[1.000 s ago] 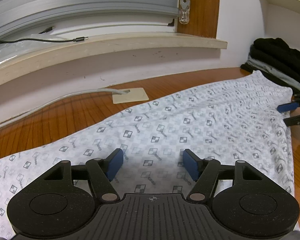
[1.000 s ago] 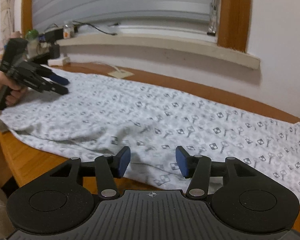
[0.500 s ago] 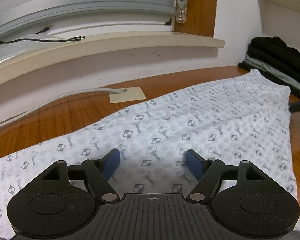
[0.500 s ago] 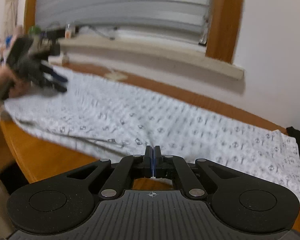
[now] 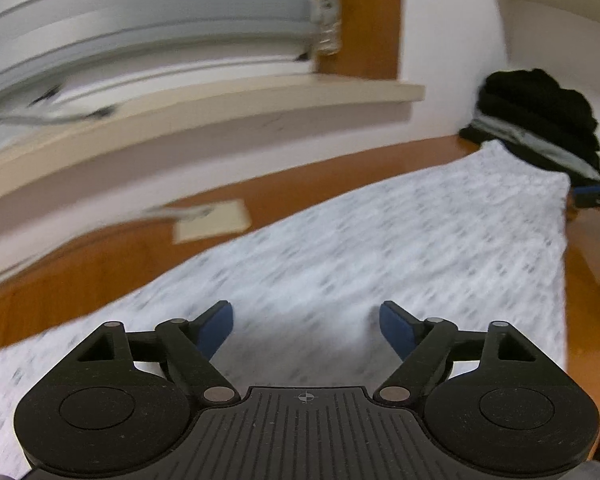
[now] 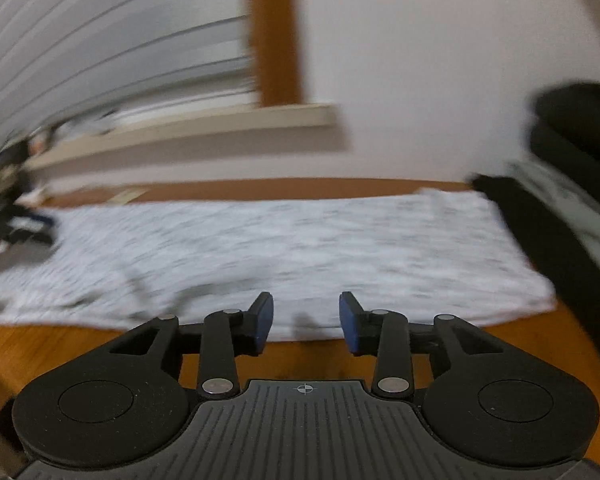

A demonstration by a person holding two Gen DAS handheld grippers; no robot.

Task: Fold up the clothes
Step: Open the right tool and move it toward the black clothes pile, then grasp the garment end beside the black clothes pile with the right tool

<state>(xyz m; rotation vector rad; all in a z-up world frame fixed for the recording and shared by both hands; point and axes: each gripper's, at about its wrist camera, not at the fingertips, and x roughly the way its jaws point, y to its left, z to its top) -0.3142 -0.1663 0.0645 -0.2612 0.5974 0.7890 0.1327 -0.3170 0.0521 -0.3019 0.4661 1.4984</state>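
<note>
Both grippers empty over the cloth, views blurred.

Nearest, we see the left gripper w/ blue pads spread wide, nothing between them, over the white patterned garment. The right gripper has its pads part-open, also empty, at the garment's near edge above the wooden table. The cloth lies spread flat across the table. Farther back: a dark stack of folded clothes touching its far corner, then windowsill & blinds.
</note>
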